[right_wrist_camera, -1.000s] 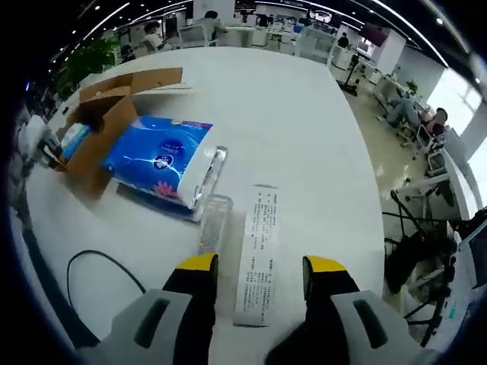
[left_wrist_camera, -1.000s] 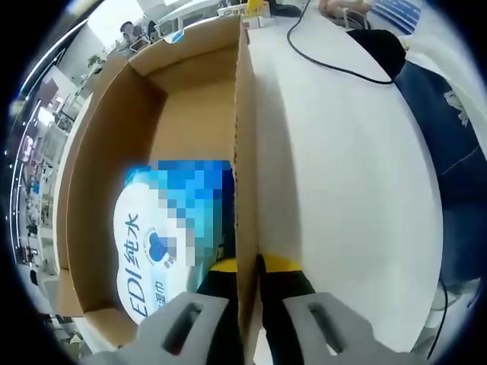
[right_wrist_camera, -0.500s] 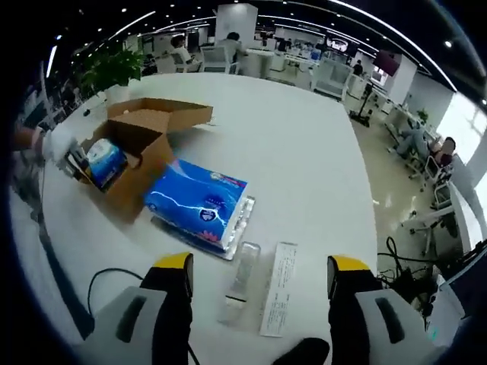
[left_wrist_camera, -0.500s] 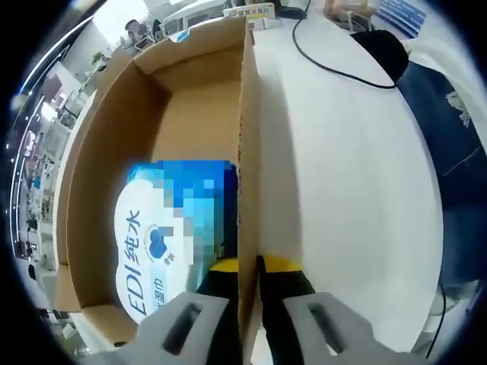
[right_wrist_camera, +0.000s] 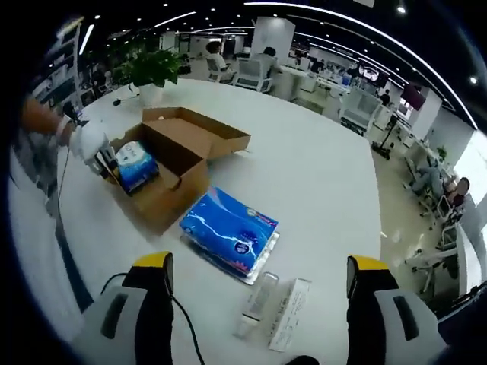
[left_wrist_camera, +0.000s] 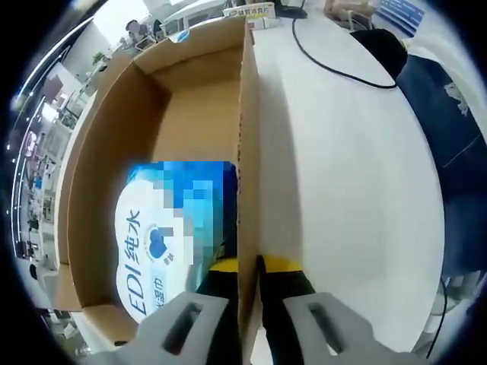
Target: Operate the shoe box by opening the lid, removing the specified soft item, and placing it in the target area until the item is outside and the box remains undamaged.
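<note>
A: What does the left gripper view show?

B: The left gripper point(left_wrist_camera: 249, 266), yellow-tipped with grey bodies, has its jaws drawn together on the thin side wall of the open brown cardboard shoe box point(left_wrist_camera: 245, 137), one jaw inside, one outside. Inside the box, against that wall, lies a white and blue soft pack with printed characters point(left_wrist_camera: 163, 236). To the right of the wall is the white table top point(left_wrist_camera: 342, 182), with a black cable point(left_wrist_camera: 335, 65) running across its far part and a person's dark blue clothing point(left_wrist_camera: 449, 129) at the edge.

A: And the right gripper view?

B: The right gripper point(right_wrist_camera: 259, 277) has its jaws spread wide apart with nothing between them, hanging above the table. Ahead lies a blue plastic-wrapped tissue pack point(right_wrist_camera: 230, 230) on the table, just beside the box's front corner. Nearer the jaws are a clear plastic strip point(right_wrist_camera: 255, 304) and a white printed paper slip point(right_wrist_camera: 288, 313), side by side. The box sits farther left with its lid folded back, the soft pack inside it, and the left gripper at its left wall, held by a white-gloved hand point(right_wrist_camera: 85, 139). A potted green plant point(right_wrist_camera: 152, 72) stands at the table's far end.
</note>
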Motion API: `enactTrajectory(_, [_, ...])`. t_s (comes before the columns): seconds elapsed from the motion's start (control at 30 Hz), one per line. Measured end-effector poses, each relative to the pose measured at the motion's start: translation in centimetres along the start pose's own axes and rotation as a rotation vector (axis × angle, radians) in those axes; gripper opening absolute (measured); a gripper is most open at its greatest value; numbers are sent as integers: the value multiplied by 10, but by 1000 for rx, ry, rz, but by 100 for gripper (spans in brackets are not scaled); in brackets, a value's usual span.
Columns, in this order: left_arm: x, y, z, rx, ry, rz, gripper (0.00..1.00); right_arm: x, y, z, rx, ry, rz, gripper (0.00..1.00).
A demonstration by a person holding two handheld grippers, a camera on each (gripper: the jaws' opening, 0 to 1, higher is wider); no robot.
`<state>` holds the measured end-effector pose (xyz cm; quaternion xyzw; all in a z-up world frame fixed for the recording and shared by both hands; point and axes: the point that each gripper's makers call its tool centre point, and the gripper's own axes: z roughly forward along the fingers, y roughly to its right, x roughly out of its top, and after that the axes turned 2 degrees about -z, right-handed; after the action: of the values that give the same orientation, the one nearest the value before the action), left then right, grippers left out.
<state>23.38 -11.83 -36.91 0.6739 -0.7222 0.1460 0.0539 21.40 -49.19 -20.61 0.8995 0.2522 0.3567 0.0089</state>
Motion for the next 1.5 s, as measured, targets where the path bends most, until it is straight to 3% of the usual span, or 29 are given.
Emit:
enactTrajectory(0.2, [-1,0,0,-2,1,1,3,-7,-9,-2,28,-78,17,94])
enactTrajectory(0.37, [-1,0,0,1,3,4,3,22,-29,1,74,-16,-59,92])
enactTrajectory(0.47, [0,1,0,-5,3,3,3,51,-44,8,101,56,-107,91])
enactTrajectory(0.7, [0,2,-1,-10,23,11,3,84,-64,31,128,78,-245,86])
enactTrajectory(0.83, [0,2,-1,-16,31,8,3,102,-84,42,155,83,-255,88])
enactTrajectory(1.07, [0,1,-1,-11,51,-8,3,118,-123,64,226,70,-318,86])
enactTrajectory(1.17, [0,1,-1,-10,54,-6,3,133,-142,71,264,118,-350,84])
enactTrajectory(1.27, [-1,0,0,-16,70,-13,3,135,-158,80,300,94,-369,84])
enactTrajectory(1.5, [0,1,-1,-10,83,-3,3,143,-175,100,375,103,-325,82])
